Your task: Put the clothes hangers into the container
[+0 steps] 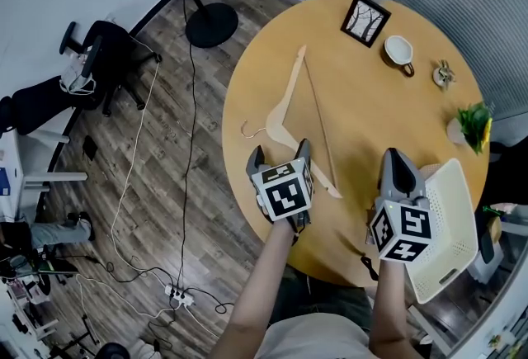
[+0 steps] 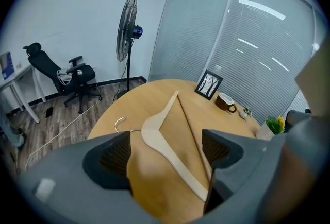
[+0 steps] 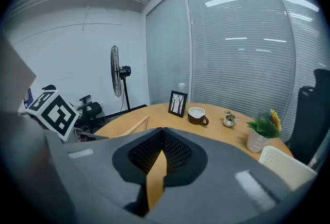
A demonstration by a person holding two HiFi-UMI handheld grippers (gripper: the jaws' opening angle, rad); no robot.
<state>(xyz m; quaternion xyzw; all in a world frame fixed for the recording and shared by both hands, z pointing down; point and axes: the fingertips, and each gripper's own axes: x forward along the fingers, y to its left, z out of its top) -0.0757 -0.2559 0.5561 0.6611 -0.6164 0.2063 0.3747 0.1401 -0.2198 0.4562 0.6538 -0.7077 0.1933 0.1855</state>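
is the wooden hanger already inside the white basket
No, the wooden hanger lies on the table, apart from the white basket.

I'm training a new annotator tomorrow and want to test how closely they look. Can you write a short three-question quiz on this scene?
1. True or false: the wooden hanger lies on the table, outside the white basket.
2. Which tongs are open: A) left B) right C) both?
3. Fill in: beside the picture frame stands a brown ____.
Key: 1 true. 2 A: the left tongs are open, the right tongs shut. 3 cup.
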